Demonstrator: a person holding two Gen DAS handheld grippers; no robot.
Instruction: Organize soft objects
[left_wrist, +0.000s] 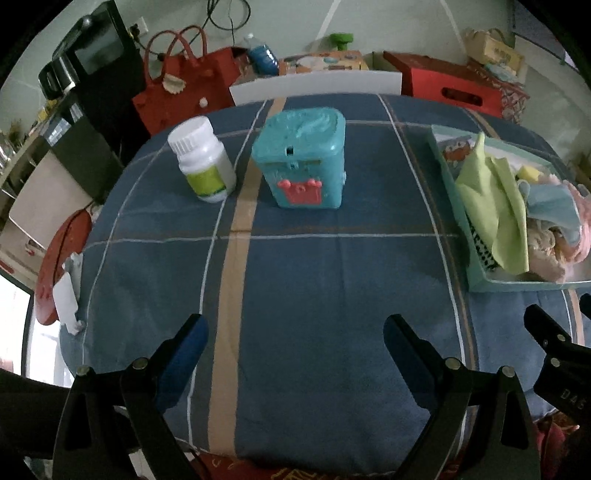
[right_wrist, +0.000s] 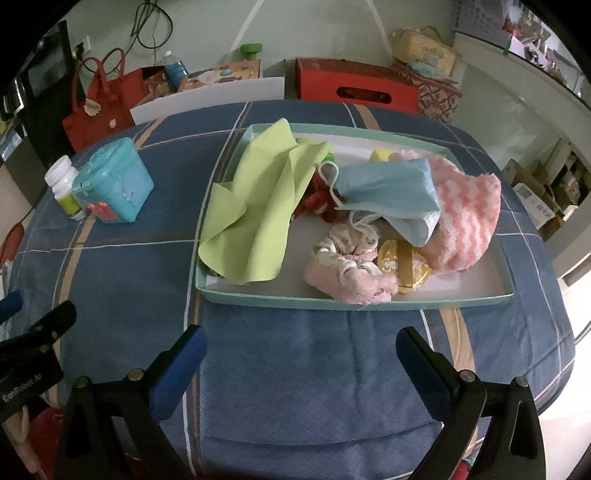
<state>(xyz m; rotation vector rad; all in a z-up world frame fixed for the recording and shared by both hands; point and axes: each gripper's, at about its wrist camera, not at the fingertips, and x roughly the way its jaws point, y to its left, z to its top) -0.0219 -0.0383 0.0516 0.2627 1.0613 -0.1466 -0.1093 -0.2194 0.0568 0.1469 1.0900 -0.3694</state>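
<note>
Several soft items fill the tray (right_wrist: 506, 291); both grippers, left (left_wrist: 295, 332) and right (right_wrist: 301, 343), hang released, suggesting little remains.

In the left wrist view the tray (left_wrist: 480, 284) is cut off by the right edge. A red item (right_wrist: 317, 201) is largely hidden under the green cloth (right_wrist: 258, 206) and blue mask (right_wrist: 388, 192); its kind cannot be told.

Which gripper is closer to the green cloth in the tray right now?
Right. The right gripper faces the tray head-on, with the green cloth ahead, slightly to its left. The left gripper faces the teal box; the cloth lies far off to its right.
</note>
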